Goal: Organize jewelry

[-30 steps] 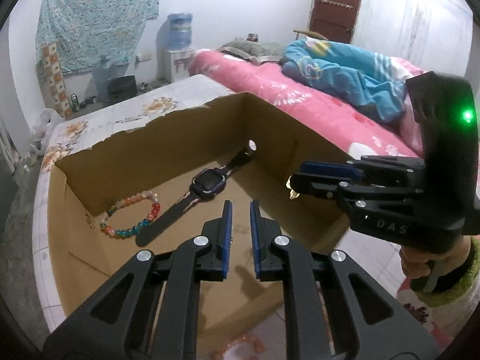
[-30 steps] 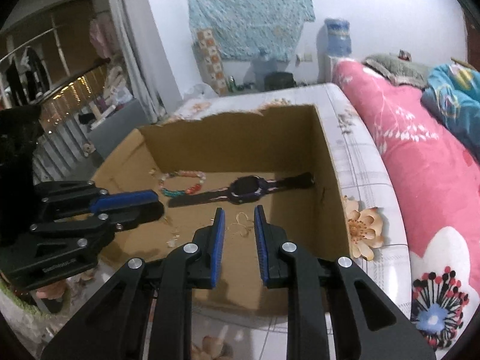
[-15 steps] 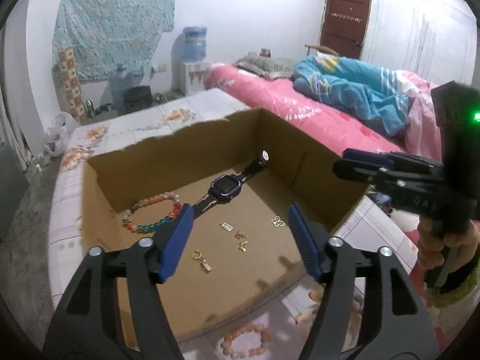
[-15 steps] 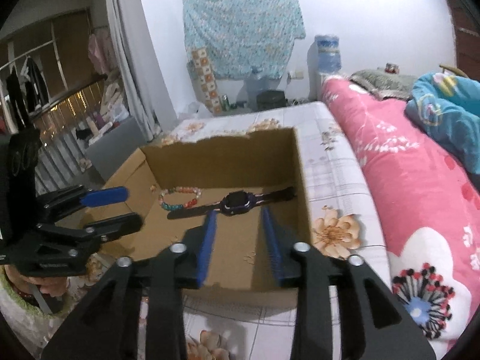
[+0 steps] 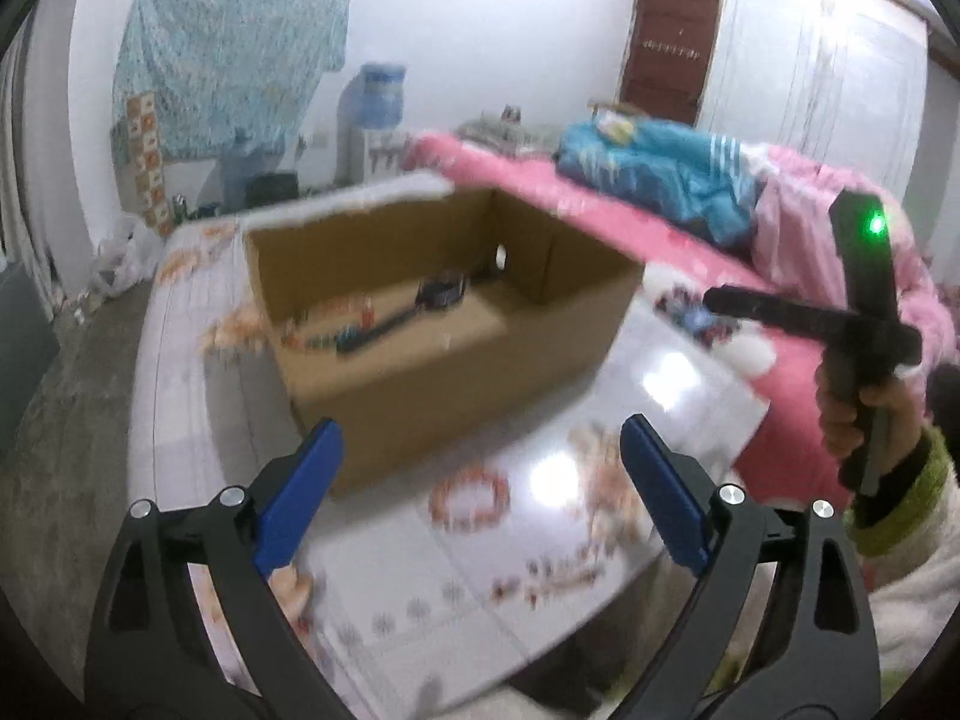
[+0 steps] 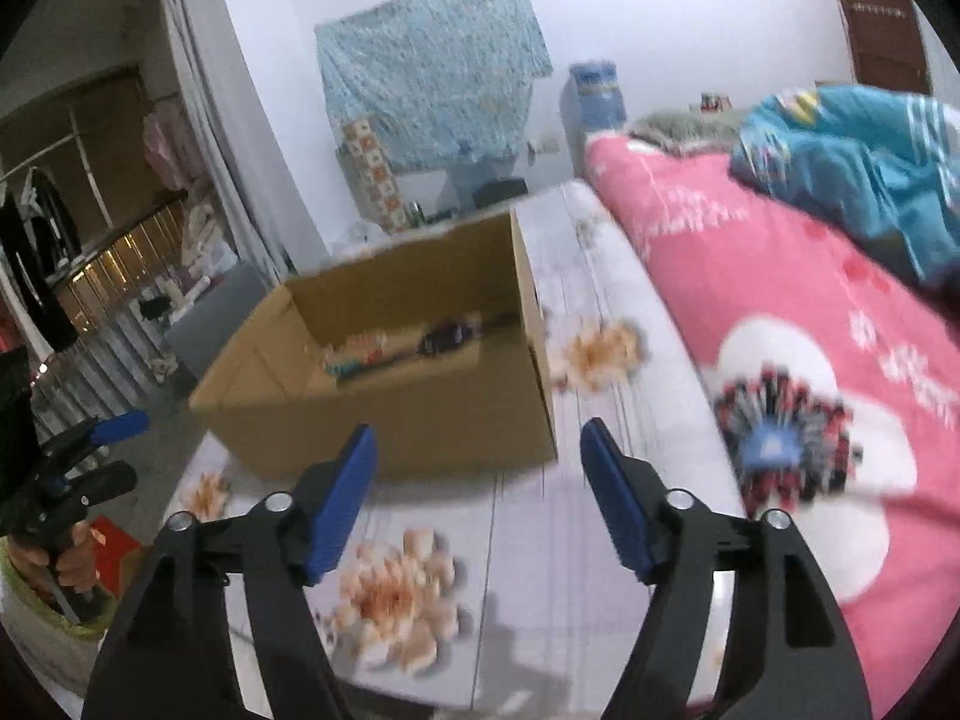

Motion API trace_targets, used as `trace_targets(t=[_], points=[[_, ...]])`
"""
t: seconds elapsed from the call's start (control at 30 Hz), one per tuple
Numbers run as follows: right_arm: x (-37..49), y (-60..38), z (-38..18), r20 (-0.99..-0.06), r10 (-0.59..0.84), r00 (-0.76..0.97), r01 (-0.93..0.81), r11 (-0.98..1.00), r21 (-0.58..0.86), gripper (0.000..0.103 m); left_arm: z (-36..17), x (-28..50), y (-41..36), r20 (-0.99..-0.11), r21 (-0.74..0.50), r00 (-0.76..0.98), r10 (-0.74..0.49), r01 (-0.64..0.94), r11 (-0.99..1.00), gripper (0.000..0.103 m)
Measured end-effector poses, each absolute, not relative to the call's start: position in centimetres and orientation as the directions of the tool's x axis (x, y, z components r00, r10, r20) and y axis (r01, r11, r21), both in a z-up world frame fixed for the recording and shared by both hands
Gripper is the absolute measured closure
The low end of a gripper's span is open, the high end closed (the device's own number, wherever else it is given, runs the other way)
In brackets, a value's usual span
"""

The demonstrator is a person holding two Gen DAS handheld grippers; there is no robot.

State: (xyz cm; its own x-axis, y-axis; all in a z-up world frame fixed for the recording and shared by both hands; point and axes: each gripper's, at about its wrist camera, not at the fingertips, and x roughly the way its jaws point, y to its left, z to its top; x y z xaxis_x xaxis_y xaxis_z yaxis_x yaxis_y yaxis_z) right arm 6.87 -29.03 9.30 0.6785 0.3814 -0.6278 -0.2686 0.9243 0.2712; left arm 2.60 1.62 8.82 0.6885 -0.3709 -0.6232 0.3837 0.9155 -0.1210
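An open cardboard box [image 5: 456, 384] [image 6: 420, 414] stands on the floral table. Inside lie a dark watch [image 5: 441, 291] [image 6: 447, 336] and a coloured bead bracelet [image 5: 336, 324] [image 6: 360, 357]. A pink bead bracelet [image 5: 471, 495] lies on the table in front of the box, with small trinkets [image 5: 552, 579] nearer the edge. My left gripper [image 5: 480, 498] hovers above that bracelet, its jaws opening, nothing between them. My right gripper [image 6: 477, 498] hangs in front of the box, its jaws opening and holding nothing; it also shows at the right [image 5: 810, 312].
A bed with a pink floral cover [image 6: 810, 330] and a blue blanket [image 5: 660, 174] runs along the table's right side. The table [image 6: 540, 570] has a floral cloth. A water dispenser [image 5: 372, 120] stands at the far wall. A person's hand [image 5: 864, 420] grips the right tool.
Both grippers have pulled back out of the box toward the table's near edge, and both jaws have spread from nearly shut to wide. The pink bracelet has come fully into view.
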Motion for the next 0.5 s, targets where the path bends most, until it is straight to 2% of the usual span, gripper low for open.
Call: trace_targets(t=[0.2,0.37,0.5], points=[[5.9,-28.4,4.9,-0.721,0.343,0.602,-0.202,0.939,0.278,0.031,3.0,2.4,0.4,-0.758,-0.094,0.601,-0.253,0.283,0.955,0.013],[5.8,-27.4,2.6,-0.765,0.324,0.556,-0.178,0.946,0.272,0.031,0.4,3.8,-0.8,-0.805,-0.082,0.563,-0.189,0.209,0.975,0.013],[5.8,-26.1,1.5,-0.793,0.320,0.519,-0.195,0.947,0.255,0.031,-0.6,4.6,-1.3,-0.814,-0.022,0.569,-0.112,0.162,0.987,0.013]])
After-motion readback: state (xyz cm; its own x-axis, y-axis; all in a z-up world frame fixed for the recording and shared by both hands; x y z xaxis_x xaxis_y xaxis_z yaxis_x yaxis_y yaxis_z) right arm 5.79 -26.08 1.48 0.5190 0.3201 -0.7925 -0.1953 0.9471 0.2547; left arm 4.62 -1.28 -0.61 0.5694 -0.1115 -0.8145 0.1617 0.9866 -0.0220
